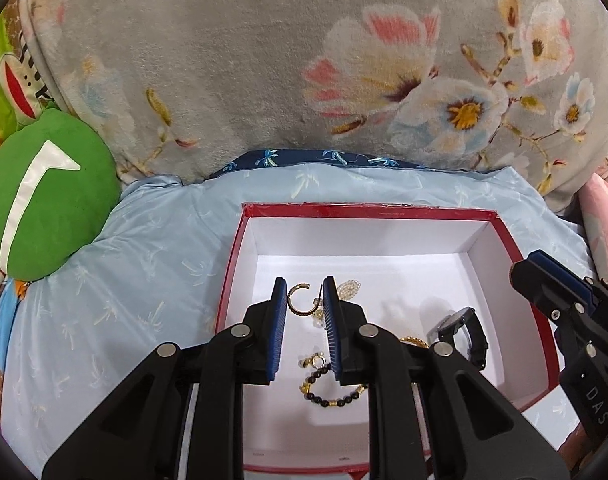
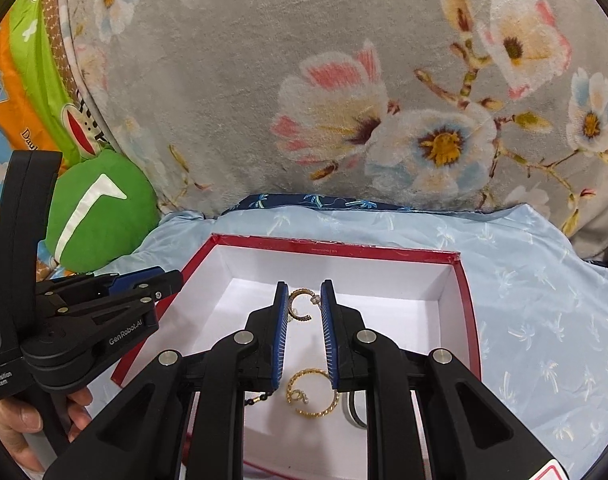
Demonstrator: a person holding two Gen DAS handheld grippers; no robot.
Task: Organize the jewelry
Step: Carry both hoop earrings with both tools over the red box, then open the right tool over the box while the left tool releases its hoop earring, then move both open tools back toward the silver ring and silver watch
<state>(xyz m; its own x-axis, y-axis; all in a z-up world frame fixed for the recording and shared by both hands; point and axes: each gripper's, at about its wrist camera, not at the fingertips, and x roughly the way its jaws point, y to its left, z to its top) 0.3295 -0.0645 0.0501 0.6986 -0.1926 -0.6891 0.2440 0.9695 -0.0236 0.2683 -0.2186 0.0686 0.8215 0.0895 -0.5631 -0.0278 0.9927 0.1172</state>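
**Red box already loaded, both claws empty above it**

Grey floral plush (image 1: 231, 60) is seen filling the background, with a pale blue sheet (image 1: 115, 264) spread below it and a green cushion (image 1: 43, 196) at the sheet's left edge. On the sheet a red box (image 1: 368, 210) with a white interior is set, open.

Inside it, jewelry is already gathered: a black watch (image 1: 466, 334) is lodged by the right wall, a black-and-gold bead bracelet (image 1: 330, 394) is lying near the front edge, a twisted gold ring (image 2: 314, 394) is spotted between bracelet and watch, a gold hoop earring (image 1: 297, 298) is lying mid-floor, and a small pearl piece (image 1: 350, 288) sits just beside it.

The left gripper (image 1: 304, 320) is held over the box, its jaws narrowly parted with nothing pinched. The right gripper (image 2: 303, 328) is likewise poised, its jaws narrowly spread and empty.

No jewelry is seen left on the sheet. The collecting is judged largely done; only sorting inside the box, or closing it, appears to be left, and no lid is visible.
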